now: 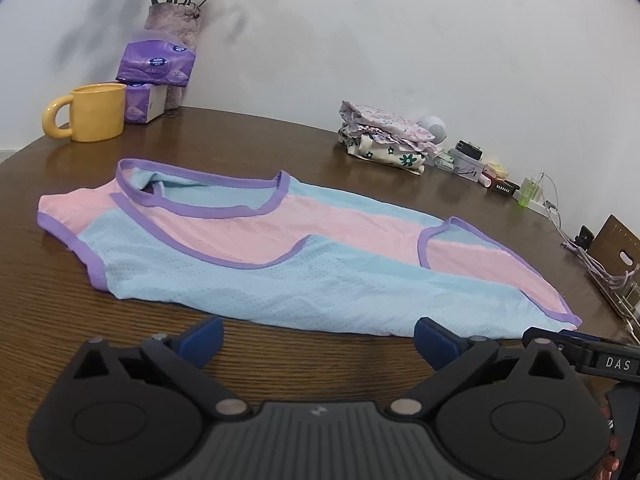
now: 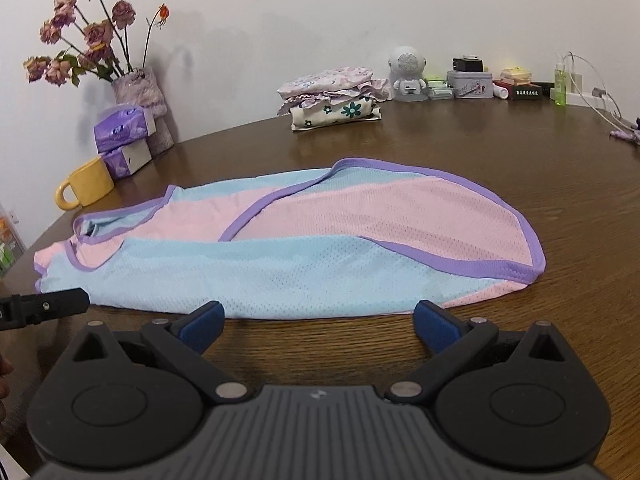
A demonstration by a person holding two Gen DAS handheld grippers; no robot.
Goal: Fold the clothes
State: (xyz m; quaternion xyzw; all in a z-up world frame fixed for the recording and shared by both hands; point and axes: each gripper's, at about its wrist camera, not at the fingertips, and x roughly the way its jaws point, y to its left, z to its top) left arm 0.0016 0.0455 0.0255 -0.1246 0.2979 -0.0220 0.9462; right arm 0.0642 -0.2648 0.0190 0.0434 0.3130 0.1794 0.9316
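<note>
A pink and light-blue mesh garment (image 1: 280, 256) with purple trim lies flat on the brown wooden table (image 1: 80, 320), folded lengthwise. Its neckline faces the left and its hem the right. In the right wrist view the same garment (image 2: 320, 248) stretches across the middle. My left gripper (image 1: 318, 338) is open just short of the garment's near edge, nothing between its blue fingers. My right gripper (image 2: 318, 322) is open too, at the near edge toward the hem end. Each gripper's side shows at the edge of the other's view.
A yellow mug (image 1: 92, 114), purple tissue packs (image 1: 156, 64) and a vase of dried flowers (image 2: 136, 92) stand at the back left. A stack of folded floral clothes (image 2: 332, 98) sits by the wall. A small white speaker (image 2: 408, 76), tins, bottles and cables line the right back edge.
</note>
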